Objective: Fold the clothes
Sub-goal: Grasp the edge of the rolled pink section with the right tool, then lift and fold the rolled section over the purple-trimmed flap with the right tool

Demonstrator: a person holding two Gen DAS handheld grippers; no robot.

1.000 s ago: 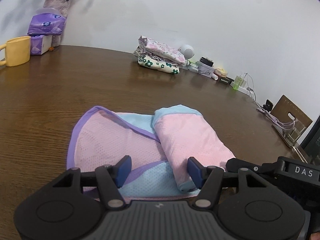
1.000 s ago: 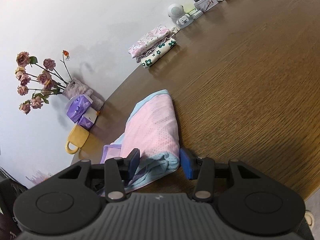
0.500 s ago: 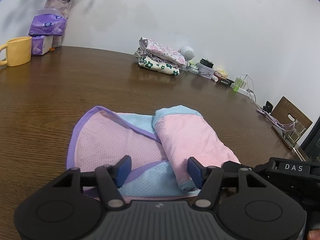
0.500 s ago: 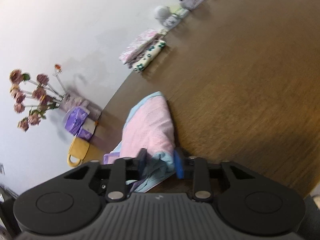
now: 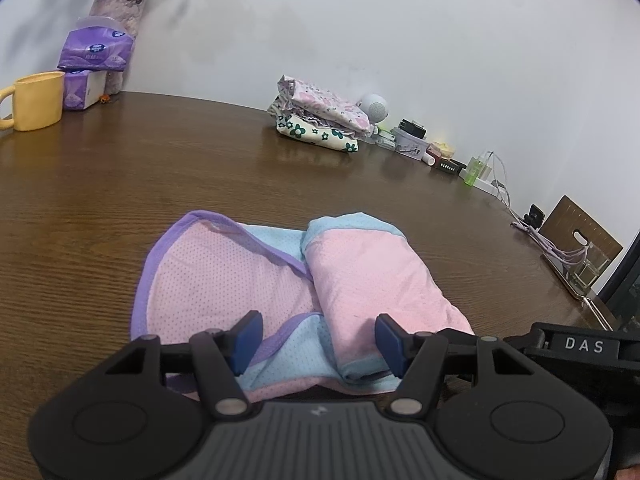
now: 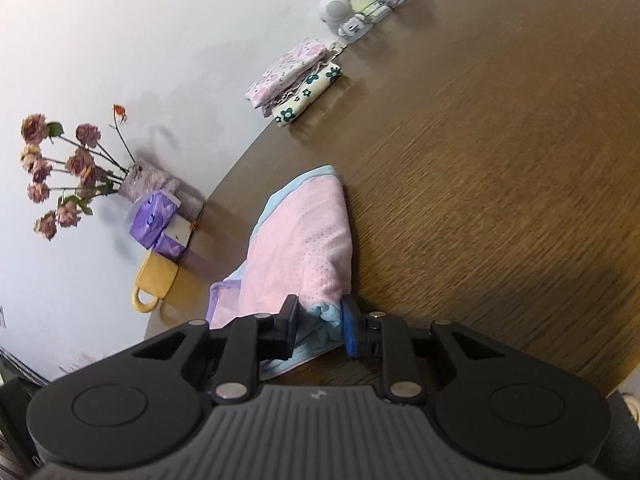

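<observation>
The right gripper [image 6: 320,326], jaws just closed, is pinching the near blue hem of the half-folded pink garment [image 5: 280,292] lying on the table [image 5: 120,184], while the left gripper [image 5: 316,338] is hovering spread above it; the next move, by judgement, is carrying the pinched edge across.

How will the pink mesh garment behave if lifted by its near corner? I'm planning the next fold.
Probably floppy: the pink mesh garment lies limp on the table. Likely light, being thin mesh. The folded flap may unfurl, since the right gripper pinches only its blue hem.
</observation>
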